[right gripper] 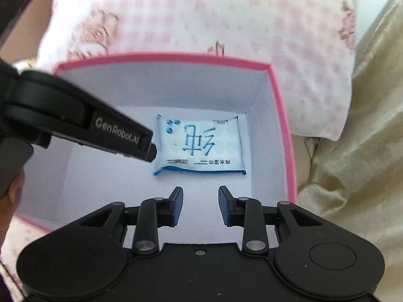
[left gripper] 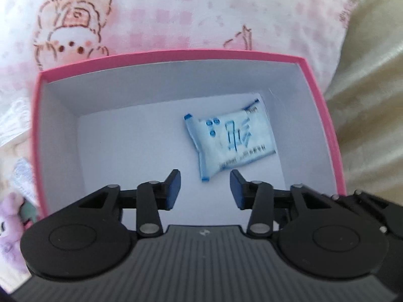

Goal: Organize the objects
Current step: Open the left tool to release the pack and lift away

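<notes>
Wipes packet (right gripper: 201, 148) lies flat in pink box (left gripper: 325, 115); both grippers, left gripper (left gripper: 205, 188) and right gripper (right gripper: 200, 205), hover apart, empty; lift straight out, clear of rim.

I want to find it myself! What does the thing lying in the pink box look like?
Look for the pink box with white insides, sitting on the pink checked cloth. On its floor, toward the right wall, lies a flat white packet with blue writing. It is the only thing in the box.
</notes>
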{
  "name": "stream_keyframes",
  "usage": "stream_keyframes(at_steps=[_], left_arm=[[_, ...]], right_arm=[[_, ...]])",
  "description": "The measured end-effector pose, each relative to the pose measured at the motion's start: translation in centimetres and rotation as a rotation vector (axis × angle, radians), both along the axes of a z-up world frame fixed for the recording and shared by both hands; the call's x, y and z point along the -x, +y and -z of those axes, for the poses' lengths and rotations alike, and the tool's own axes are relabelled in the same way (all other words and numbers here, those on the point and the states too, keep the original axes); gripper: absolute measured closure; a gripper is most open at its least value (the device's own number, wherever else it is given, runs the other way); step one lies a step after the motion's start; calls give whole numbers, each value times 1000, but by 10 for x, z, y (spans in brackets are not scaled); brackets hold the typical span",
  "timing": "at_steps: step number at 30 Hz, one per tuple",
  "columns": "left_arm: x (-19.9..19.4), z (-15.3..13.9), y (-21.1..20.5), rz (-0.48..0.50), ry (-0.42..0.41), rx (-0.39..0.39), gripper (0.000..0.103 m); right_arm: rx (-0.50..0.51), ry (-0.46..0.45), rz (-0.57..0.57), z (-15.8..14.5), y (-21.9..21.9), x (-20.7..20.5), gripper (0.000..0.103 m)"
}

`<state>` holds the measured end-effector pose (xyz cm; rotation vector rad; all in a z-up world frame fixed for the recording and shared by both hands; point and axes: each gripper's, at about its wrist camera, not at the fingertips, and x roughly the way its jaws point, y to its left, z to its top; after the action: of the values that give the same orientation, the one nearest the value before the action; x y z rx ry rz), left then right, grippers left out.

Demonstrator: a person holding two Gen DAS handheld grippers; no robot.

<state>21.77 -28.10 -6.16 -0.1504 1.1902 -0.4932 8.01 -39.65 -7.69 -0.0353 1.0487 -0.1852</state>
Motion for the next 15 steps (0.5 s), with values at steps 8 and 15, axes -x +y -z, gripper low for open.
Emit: stream_keyframes(at_steps=[8,15], left_arm=[[37,-22,27,50,4,22,46],[79,-51,57,158,-62,51,42]], right_arm=[[-35,-84,-6,-32,-1,35,56],[19,-151,-56,-68,27,65,48]])
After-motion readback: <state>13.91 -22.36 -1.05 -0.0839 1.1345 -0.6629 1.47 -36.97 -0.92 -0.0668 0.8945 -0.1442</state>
